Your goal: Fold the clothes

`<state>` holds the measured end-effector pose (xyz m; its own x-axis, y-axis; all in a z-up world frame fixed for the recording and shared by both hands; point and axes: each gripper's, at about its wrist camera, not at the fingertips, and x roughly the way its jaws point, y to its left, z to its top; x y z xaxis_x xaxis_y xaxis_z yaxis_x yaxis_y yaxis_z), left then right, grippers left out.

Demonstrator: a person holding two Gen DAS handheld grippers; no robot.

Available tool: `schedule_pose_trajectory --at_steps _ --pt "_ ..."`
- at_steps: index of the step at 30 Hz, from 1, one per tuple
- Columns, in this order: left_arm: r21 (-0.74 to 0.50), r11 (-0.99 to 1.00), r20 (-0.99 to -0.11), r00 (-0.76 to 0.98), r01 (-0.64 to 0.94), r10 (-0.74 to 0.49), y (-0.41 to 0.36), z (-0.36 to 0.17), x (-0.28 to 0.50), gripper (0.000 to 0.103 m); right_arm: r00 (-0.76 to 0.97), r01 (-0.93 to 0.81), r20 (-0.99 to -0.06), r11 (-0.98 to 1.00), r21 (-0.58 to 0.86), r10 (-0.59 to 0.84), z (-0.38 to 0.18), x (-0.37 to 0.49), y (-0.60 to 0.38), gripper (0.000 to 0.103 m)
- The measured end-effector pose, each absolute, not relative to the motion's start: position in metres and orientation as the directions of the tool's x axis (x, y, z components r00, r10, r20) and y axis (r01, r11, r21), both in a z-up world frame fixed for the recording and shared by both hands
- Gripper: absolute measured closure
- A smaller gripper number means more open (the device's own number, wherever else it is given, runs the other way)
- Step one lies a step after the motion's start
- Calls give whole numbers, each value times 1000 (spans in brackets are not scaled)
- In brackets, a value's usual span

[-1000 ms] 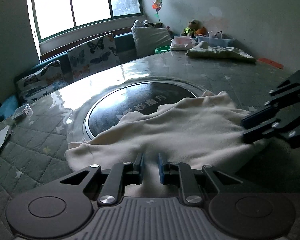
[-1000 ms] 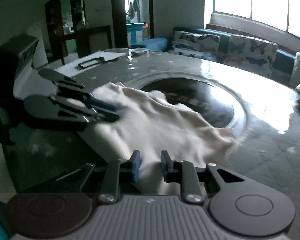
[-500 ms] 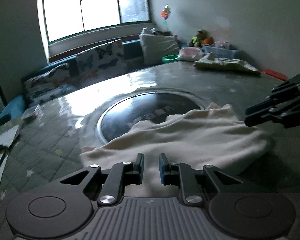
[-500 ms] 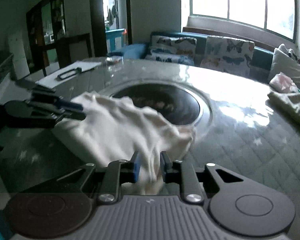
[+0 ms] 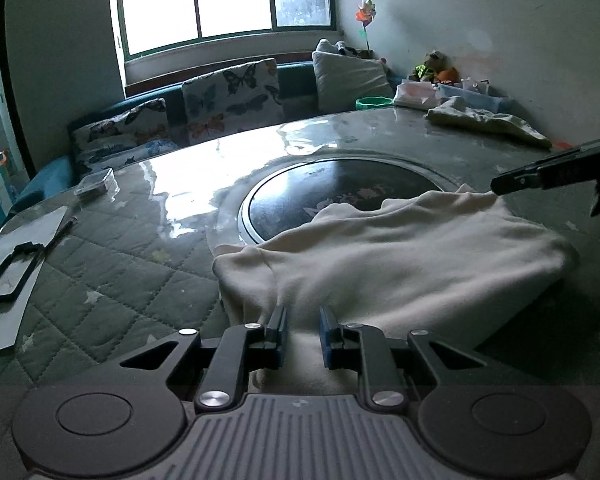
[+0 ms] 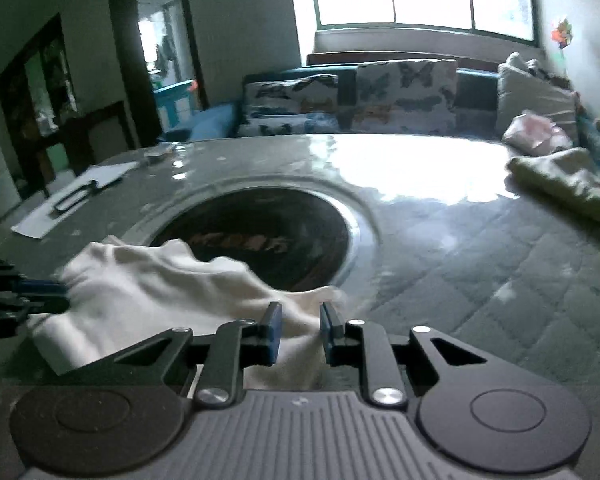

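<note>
A cream garment (image 5: 400, 264) lies folded on the round quilted table, partly over the dark centre disc (image 5: 340, 196). My left gripper (image 5: 303, 334) is shut on its near edge, with cloth pinched between the blue pads. My right gripper (image 6: 299, 336) is shut on the opposite end of the same garment (image 6: 152, 292). The right gripper's fingers (image 5: 552, 170) show at the right of the left wrist view, at the garment's far corner. The left gripper's fingers (image 6: 16, 300) show at the left edge of the right wrist view.
A second pale green garment (image 5: 488, 120) lies at the table's far right; it also shows in the right wrist view (image 6: 572, 188). Paper with a black frame (image 5: 12, 276) and a small clear box (image 5: 96, 184) sit at the left. A cushioned bench (image 5: 228, 96) runs under the window.
Both grippers have pulled back and apart with the garment, and the cloth is drawn tighter between them. It covers less of the dark disc than before. Both stay shut on it.
</note>
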<state>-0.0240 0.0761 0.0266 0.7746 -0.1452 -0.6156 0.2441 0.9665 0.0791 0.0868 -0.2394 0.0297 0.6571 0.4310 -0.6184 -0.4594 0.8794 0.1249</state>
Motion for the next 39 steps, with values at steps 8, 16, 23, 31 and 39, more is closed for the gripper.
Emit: schedule_pose_trajectory --at_steps 8,16,23,31,39 --pt "80 968 -621 772 238 -138 75 25 -24 83 594 -428 -651 871 241 472 16 99 -253 84" --pt "89 967 -621 772 240 -135 76 23 -26 83 642 -412 -622 886 213 448 23 93 -249 93" --pt "87 967 -619 774 241 -137 76 23 -26 83 574 -439 -642 853 283 508 33 65 -266 93" --pt "99 965 -620 773 243 -131 75 23 -28 83 517 -419 -638 819 393 571 13 52 -266 90" --pt "106 964 -618 775 245 -129 76 22 -30 83 601 -434 -625 860 268 498 18 41 -257 101"
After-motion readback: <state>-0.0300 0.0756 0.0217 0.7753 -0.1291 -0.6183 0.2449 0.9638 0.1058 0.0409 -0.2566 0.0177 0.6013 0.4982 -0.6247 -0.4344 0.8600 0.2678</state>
